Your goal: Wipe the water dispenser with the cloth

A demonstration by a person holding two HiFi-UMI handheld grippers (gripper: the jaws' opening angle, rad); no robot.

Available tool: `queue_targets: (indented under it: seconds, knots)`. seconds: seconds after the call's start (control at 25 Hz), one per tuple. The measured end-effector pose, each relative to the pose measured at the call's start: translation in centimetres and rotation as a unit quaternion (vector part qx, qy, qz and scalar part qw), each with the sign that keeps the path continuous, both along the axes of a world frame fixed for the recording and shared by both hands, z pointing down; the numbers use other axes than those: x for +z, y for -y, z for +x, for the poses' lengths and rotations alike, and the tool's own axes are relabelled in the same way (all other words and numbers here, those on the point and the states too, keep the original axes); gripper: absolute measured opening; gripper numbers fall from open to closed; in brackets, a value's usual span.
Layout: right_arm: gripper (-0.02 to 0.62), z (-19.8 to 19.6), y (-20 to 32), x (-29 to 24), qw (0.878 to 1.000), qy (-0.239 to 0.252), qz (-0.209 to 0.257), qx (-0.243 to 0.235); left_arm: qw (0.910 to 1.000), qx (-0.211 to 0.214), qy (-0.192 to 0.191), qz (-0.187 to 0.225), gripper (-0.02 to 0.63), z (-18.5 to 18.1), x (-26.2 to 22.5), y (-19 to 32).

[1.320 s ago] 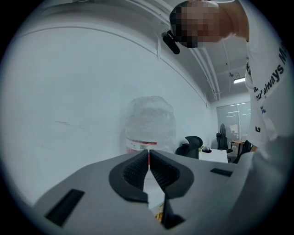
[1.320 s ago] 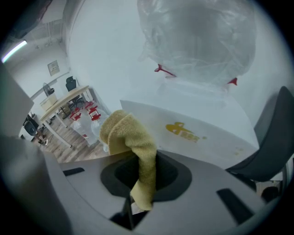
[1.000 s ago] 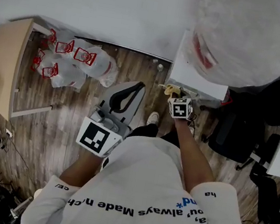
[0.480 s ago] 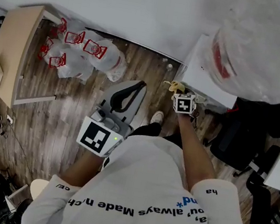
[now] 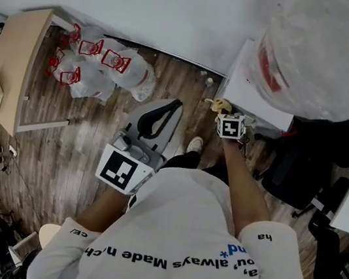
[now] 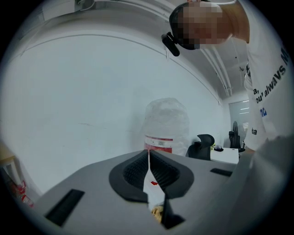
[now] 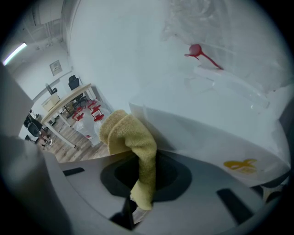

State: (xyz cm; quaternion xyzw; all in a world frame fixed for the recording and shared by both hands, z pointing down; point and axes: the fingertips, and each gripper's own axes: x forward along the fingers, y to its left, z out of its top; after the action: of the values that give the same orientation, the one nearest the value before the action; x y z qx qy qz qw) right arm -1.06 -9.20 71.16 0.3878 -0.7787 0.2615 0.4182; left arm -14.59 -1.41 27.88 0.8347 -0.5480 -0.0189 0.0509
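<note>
Pinching the yellow cloth point(image 7: 138, 151) between its two jaws, your right claw point(image 5: 224, 113) holds it up at the near corner of the white water dispenser point(image 5: 252, 92). The lower end of the cloth hangs down between the jaws. The folded upper end stands above them, right at the vertical edge of the dispenser. It seems to touch that edge, but in the head view the contact is too small to be sure.

On top of the dispenser sits a large bottle point(image 5: 329, 49) wrapped in clear plastic, with a red label. It reaches out over the dispenser's edges.

Your left claw point(image 5: 165, 113) is low and well apart from the dispenser, pointing forward over the wood floor point(image 5: 80, 146). Its jaws are pressed together with only a thin slit between the pads, and they hold nothing.

On the left side of the dispenser there is open floor. Farther left, some plastic bags with red print point(image 5: 100, 67) lie against the wall, beside a light wooden bench point(image 5: 11, 68). On the right side the room is tight: a black chair point(image 5: 302, 170) stands just beside the dispenser, close to your right arm.
</note>
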Motion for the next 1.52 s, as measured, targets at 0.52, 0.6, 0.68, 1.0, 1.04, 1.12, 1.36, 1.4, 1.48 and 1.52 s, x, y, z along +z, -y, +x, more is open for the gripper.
queue_targets:
  seconds: [0.52,0.6,0.68,1.0,1.04,1.12,1.36,1.4,1.48,1.52]
  knots:
    - [0.058,5.0,-0.1,-0.1,0.999,-0.008,0.007,0.031,0.9996,0.027,0.002,0.004,0.026,3.5,-0.3,-0.1]
    - [0.058,5.6,0.0,-0.3,0.999,-0.009,0.007,0.035,0.9995,0.031,0.001,0.003,0.026,3.8,-0.4,0.0]
    - [0.058,6.4,0.1,-0.5,0.999,-0.013,0.008,0.040,0.9994,0.035,0.000,0.003,0.026,4.1,-0.5,0.1]
    - [0.058,10.2,0.2,-1.5,0.998,-0.026,0.013,0.061,0.9986,0.052,-0.001,0.005,0.026,6.9,-0.7,0.4]
    - [0.058,10.7,0.2,-1.5,0.998,-0.028,0.012,0.063,0.9985,0.055,-0.002,0.004,0.026,7.3,-0.7,0.5]
    - [0.058,11.5,0.3,-1.2,0.997,-0.023,0.013,0.065,0.9982,0.060,-0.002,0.005,0.026,8.0,-0.8,0.7]
    - [0.058,14.4,0.0,-1.1,0.997,-0.021,0.009,0.078,0.9972,0.074,-0.002,0.008,0.026,10.6,-1.0,0.9]
    - [0.058,15.0,0.0,-1.1,0.997,-0.022,0.010,0.080,0.9971,0.076,-0.002,0.008,0.027,11.0,-1.0,0.9]
    - [0.058,15.9,0.1,-1.2,0.996,-0.023,0.012,0.083,0.9968,0.080,-0.002,0.009,0.026,11.9,-1.2,1.0]
    - [0.058,16.3,0.1,-1.3,0.996,-0.024,0.011,0.085,0.9966,0.081,-0.003,0.010,0.026,12.2,-1.2,1.1]
